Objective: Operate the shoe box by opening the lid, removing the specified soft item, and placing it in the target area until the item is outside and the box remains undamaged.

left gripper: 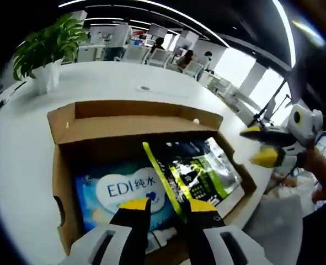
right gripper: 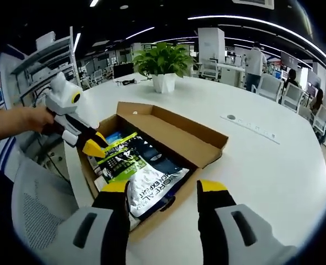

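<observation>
Already open shoe box (right gripper: 168, 132), packets (right gripper: 146, 176) inside

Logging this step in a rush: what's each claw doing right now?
Left claw: open, holding nothing, poised over the packets in the open shoe box.
Right claw: open, holding nothing, at the box's near edge.
</observation>
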Tool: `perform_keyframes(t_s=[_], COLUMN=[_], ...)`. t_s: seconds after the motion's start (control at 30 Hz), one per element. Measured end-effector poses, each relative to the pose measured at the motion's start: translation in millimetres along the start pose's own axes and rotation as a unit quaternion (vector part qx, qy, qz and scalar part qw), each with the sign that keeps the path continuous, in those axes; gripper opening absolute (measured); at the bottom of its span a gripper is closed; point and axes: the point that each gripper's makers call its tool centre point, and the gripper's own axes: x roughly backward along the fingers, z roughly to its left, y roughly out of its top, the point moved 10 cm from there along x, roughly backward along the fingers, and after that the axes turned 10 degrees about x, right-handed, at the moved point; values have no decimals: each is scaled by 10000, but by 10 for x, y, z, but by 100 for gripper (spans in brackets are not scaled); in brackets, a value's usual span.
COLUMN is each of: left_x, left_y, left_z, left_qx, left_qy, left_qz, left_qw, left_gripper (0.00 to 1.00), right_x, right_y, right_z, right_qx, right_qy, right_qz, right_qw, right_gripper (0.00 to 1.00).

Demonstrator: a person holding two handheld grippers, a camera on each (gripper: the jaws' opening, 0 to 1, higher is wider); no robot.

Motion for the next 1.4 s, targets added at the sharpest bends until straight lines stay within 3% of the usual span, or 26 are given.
perform_keyframes(t_s=[0.17, 0.47, 0.9, 1.4], left_x=[-12, 14, 146, 216], left_y=[-23, -54, -66, -58], left_z=[13, -4, -44, 95], left_qx=[97, 276, 548, 591], left_qy=[-151, -339, -303, -147], left_qz=[22, -45, -379, -427], left_qw=[9998, 9990, 9973, 9972], left_gripper=[12, 2, 0, 0], right_x=[-7, -64, -178, -412], right_y=[-14, -19, -33, -52], right_z=[14, 109, 217, 305], right_qx=[7, -4, -115, -114], right_qy=[19, 155, 370, 684], right_qz=[10, 55, 179, 442], right_qw=[10000, 9999, 9991, 9966], right_gripper=[45, 44, 42, 35])
